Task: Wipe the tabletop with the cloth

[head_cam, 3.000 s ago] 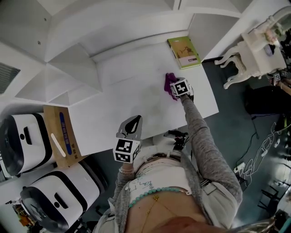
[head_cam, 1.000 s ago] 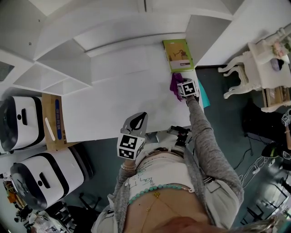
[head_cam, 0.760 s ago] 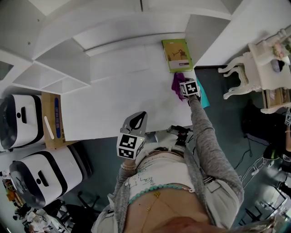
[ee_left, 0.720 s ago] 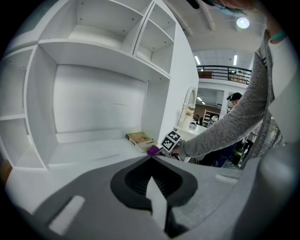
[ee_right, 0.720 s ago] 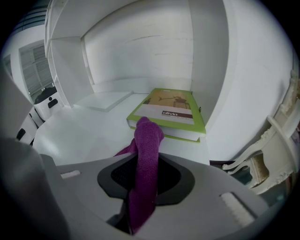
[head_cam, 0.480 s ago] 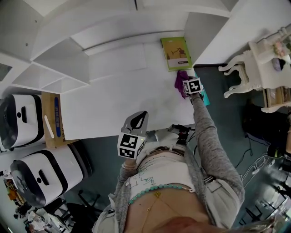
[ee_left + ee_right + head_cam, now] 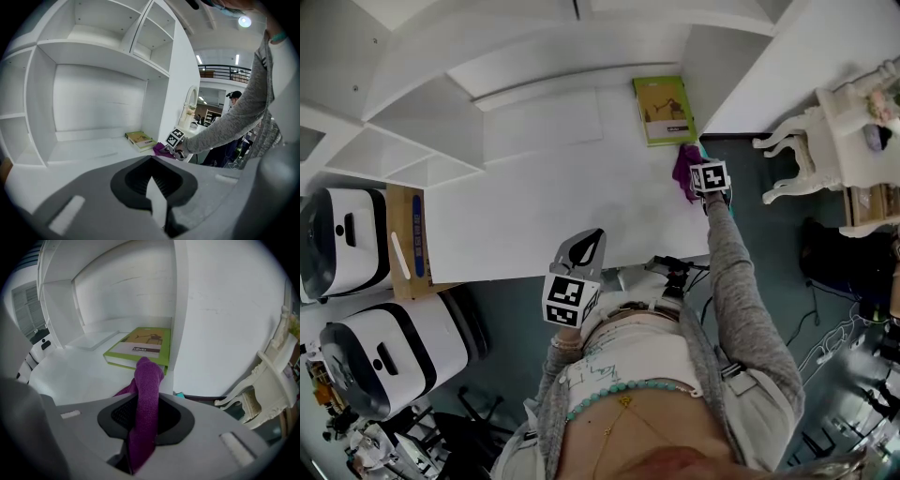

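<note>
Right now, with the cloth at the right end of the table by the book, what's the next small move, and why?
Probably sweep the right gripper leftward, dragging the purple cloth along the surface. The cloth sits at the tabletop's right edge, close to the green book, so little surface lies further right, while the broad white stretch lies to the left.

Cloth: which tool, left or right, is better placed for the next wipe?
Right. The right tool is shut on the purple cloth at the tabletop edge; the left tool is shut, empty, far from it.
</note>
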### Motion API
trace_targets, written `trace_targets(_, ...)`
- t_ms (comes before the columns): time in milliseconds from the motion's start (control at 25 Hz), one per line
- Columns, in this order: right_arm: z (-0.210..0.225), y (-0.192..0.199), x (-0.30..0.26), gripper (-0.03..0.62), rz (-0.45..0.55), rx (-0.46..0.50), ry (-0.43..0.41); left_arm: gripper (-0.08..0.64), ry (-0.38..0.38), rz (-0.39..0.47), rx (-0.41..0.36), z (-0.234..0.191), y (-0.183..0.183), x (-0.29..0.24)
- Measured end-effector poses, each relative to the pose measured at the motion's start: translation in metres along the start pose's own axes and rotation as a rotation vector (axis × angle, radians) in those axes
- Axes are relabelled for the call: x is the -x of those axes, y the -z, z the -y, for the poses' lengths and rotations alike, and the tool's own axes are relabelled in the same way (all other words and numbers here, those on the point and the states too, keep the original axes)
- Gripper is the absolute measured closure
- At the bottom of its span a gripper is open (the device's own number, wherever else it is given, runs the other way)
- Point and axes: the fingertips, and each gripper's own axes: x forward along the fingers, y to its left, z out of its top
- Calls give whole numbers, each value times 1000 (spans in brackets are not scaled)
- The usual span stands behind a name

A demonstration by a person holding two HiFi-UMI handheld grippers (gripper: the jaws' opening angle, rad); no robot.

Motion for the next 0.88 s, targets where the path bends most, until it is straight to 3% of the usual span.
trace_targets(360,19,1,3,486,-6,23,34,560,-22,-2,12,2,1,3)
trace_targets(560,33,4,4,491,2,-21,52,560,-33,-8,22,-1,7,7)
trace_targets(880,26,13,12,497,29,36,90,560,-17,0,11,5,3,1)
